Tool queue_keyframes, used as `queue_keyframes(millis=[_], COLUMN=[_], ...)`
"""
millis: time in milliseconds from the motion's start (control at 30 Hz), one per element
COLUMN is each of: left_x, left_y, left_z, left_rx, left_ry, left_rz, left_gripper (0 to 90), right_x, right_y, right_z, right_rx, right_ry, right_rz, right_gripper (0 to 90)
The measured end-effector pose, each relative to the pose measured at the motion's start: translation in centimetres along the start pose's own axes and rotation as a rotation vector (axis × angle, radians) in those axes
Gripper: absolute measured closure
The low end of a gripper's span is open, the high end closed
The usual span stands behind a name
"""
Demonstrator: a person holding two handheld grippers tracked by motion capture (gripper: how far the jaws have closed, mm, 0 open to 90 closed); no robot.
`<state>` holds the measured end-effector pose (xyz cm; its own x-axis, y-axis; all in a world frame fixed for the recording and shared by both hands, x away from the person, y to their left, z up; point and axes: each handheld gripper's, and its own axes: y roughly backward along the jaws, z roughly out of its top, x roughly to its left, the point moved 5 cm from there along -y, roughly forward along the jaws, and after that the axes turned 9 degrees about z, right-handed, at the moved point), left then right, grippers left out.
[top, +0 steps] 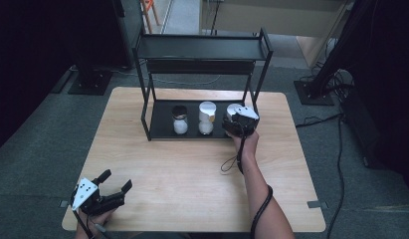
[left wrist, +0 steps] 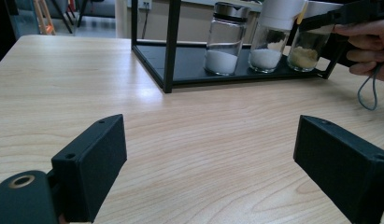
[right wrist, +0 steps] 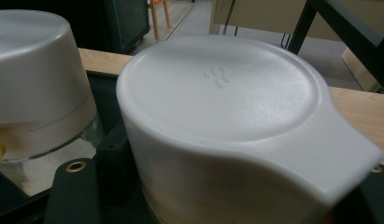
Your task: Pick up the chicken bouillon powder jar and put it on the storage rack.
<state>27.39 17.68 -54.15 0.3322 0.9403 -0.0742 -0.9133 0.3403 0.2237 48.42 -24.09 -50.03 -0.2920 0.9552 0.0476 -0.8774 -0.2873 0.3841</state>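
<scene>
A black two-tier rack (top: 202, 47) stands at the back of the wooden table (top: 192, 169). Its lower shelf holds three glass jars: a black-lidded one (top: 180, 119) with white powder, a white-lidded one (top: 207, 117), and a white-lidded one with yellow powder (left wrist: 305, 53) at the right end. My right gripper (top: 235, 115) is at this last jar (right wrist: 217, 93), one jaw on each side of it just under the lid; whether they press on it is hidden. At the table's front left corner my left gripper (top: 118, 178) rests open, with nothing between its jaws (left wrist: 208, 140).
The rack's front posts (left wrist: 170, 46) and upper shelf frame the jars. A cable (top: 231, 162) loops on the table below the right hand. Bare wood lies between the rack and my left gripper. Dark stands and cables sit on the floor around the table.
</scene>
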Motion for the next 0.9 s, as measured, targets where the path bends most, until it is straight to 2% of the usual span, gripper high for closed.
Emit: queue_keyframes(millis=[300, 467, 567, 667, 900], left_x=[0.0, -0.02, -0.03, -0.05, -0.06], left_y=[-0.02, -0.02, -0.01, -0.02, -0.03], left_z=[0.01, 0.0, 0.0, 0.0, -0.01], left_rx=[-0.001, 0.0, 0.0, 0.0, 0.0], left_ry=[0.002, 0.001, -0.001, -0.002, -0.004], left_rz=[0.0, 0.0, 0.0, 0.0, 0.001], left_gripper=[9.9, 9.9, 9.9, 9.9, 9.9], right_x=[0.07, 0.27, 0.14, 0.0, 0.58], right_y=[-0.52, -0.57, -0.54, -0.29, 0.34], right_z=[-0.08, -0.04, -0.03, 0.31, 0.74], right_rx=[-0.004, 0.002, 0.005, -0.011, -0.002], right_ry=[0.0, 0.013, -0.003, -0.016, 0.015], right_rz=[-0.006, 0.008, 0.006, 0.009, 0.015], right_gripper=[30.1, 30.0, 29.3, 22.8, 13.8])
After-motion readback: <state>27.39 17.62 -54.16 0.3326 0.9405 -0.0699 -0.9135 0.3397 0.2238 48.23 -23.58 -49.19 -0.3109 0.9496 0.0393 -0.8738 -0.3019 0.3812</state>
